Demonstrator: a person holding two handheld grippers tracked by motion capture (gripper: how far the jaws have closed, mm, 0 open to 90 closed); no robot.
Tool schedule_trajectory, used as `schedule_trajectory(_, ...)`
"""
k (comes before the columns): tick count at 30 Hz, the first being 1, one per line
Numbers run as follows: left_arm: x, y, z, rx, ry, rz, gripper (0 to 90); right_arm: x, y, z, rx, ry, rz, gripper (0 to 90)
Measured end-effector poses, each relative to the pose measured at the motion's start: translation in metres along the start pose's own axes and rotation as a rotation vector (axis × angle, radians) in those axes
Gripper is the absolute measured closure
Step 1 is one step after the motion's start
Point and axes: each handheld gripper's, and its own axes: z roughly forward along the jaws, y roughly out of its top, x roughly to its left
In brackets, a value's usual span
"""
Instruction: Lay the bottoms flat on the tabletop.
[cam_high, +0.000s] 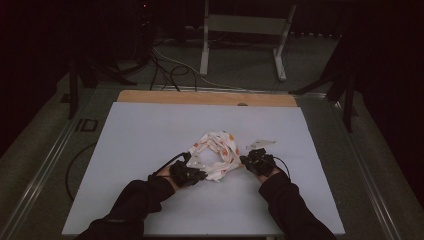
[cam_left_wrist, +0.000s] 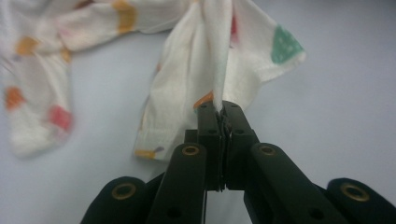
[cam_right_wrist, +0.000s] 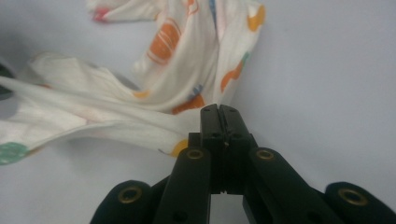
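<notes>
A white patterned cloth (cam_high: 216, 152) is held bunched on the white counter (cam_high: 150, 150), its length strung between the two claws. An edge is clamped in the left claw (cam_left_wrist: 219, 114), with jaws pressed together on the fabric; another edge is pinched likewise in the right claw (cam_right_wrist: 219, 112). Orange, red and green printed shapes are seen beyond both claws. No legible writing is made out.

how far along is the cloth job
Done: both grips are made. The left gripper and right gripper are each shut on the white cotton cloth with coloured prints. In hand: holding it. Left: it is bunched on the white table, not spread or folded.
</notes>
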Motion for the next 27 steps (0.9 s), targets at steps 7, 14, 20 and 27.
schedule_trajectory(7,-0.038,-0.005,-0.002,0.004,-0.085,0.022,89.0,0.012,-0.011,-0.009,0.015,0.036,-0.029,90.0)
schedule_trajectory(14,-0.058,0.000,0.000,0.000,-0.140,0.011,88.6,0.008,-0.021,-0.019,0.019,0.041,-0.015,90.0)
schedule_trajectory(20,-0.055,0.000,-0.003,-0.025,-0.133,-0.014,69.0,0.009,-0.023,-0.019,0.037,0.045,-0.013,82.8)
schedule_trajectory(27,-0.017,0.011,-0.019,-0.066,-0.003,-0.078,54.8,0.004,-0.009,-0.023,-0.044,0.047,0.002,54.3)
